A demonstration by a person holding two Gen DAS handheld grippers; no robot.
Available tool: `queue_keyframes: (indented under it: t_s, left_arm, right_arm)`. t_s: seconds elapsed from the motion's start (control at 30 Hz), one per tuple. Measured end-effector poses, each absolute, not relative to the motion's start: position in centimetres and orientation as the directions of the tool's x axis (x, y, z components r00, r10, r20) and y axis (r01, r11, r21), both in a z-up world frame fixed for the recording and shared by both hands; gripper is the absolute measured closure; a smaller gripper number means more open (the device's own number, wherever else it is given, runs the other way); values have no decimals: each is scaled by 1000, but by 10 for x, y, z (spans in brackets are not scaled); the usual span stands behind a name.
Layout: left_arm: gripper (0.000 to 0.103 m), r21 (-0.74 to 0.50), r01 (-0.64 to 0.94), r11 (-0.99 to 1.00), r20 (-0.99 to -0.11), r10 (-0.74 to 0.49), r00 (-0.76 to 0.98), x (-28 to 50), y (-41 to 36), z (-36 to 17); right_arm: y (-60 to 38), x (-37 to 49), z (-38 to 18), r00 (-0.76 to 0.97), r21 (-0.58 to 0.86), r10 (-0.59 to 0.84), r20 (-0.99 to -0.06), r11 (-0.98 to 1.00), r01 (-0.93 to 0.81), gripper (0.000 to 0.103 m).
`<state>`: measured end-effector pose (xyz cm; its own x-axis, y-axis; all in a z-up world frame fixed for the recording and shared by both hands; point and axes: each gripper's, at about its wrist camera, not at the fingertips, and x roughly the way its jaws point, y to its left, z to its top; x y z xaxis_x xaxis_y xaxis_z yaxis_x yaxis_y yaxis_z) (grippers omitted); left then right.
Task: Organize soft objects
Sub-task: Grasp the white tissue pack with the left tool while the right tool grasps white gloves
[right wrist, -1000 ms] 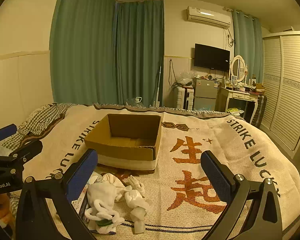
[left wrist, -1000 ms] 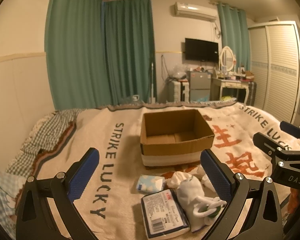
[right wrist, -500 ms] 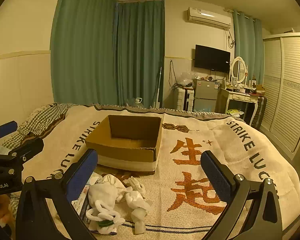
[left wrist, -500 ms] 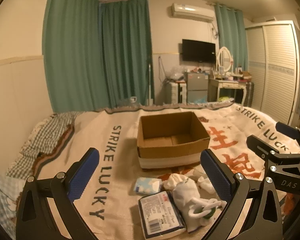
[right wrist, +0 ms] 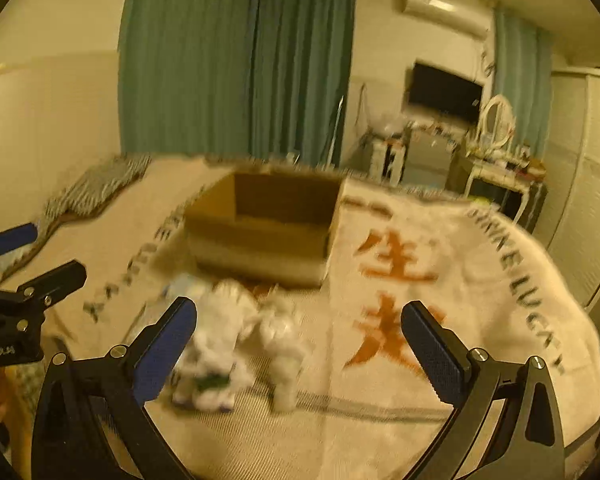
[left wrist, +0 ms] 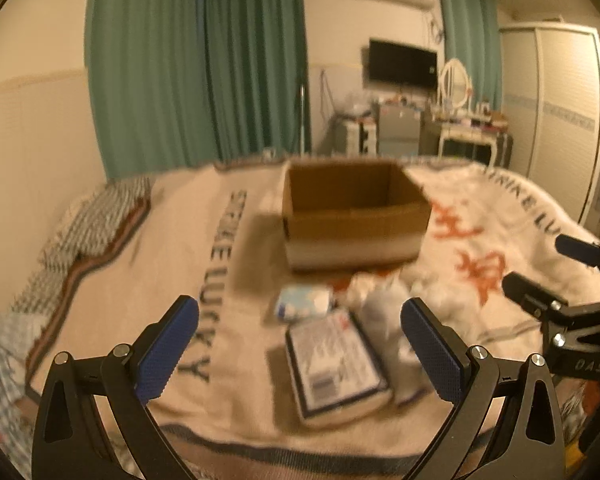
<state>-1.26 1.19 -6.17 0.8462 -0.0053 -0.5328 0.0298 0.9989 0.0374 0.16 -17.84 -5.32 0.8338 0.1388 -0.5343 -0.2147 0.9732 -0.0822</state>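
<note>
An open, empty cardboard box [left wrist: 352, 212] [right wrist: 264, 228] stands on the bed blanket. In front of it lie a wrapped tissue pack [left wrist: 336, 368], a small blue-white packet [left wrist: 304, 304] and a heap of white soft cloth items [left wrist: 384, 308] [right wrist: 228, 344]. My left gripper [left wrist: 300, 352] is open and empty, held above the tissue pack. My right gripper [right wrist: 300, 352] is open and empty, above the right side of the white heap. Each gripper shows at the edge of the other's view: the right one [left wrist: 560, 280] and the left one [right wrist: 28, 264]. Both views are blurred.
The cream blanket [right wrist: 440, 280] with orange characters and "STRIKE LUCKY" lettering covers the bed. A checked pillow [left wrist: 96, 220] lies at the far left. Green curtains, a TV, a dressing table [right wrist: 500, 160] and a wardrobe stand beyond the bed.
Both grippers have moved forward and down toward the items; the box and heap look larger and the views are now blurred by motion. Both grippers stay open.
</note>
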Motion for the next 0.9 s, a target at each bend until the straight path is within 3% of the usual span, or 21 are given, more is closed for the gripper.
queue_keyframes:
  t_s: [0.3, 0.43, 0.5, 0.53, 0.63, 0.67, 0.9]
  left_arm:
    - [1, -6, -7, 1000, -633, 2, 775, 0, 26, -106]
    - [1, -17, 9, 1000, -655, -18, 756, 4, 24, -113]
    - [1, -26, 23, 999, -669, -34, 742, 8, 22, -119]
    - [1, -28, 30, 999, -679, -41, 733, 9, 20, -122]
    - [1, -44, 58, 997, -704, -72, 706, 16, 11, -132]
    - [1, -50, 63, 997, -712, -80, 697, 18, 9, -136]
    - [1, -87, 83, 993, -758, -120, 641, 38, 0, -153]
  right_arm:
    - [-135, 18, -120, 692, -60, 231, -684, 928, -369, 22]
    - [-131, 30, -130, 625, 8, 278, -729, 917, -398, 52]
    - [-131, 32, -128, 625, 19, 291, -725, 915, -404, 59]
    - [-132, 33, -124, 636, 17, 294, -713, 915, -404, 80]
    - [-138, 38, -113, 655, 24, 299, -693, 919, -394, 83]
    - [-139, 39, -111, 664, 23, 298, -686, 921, -390, 90]
    - [-149, 47, -115, 651, 57, 324, -686, 916, -396, 95]
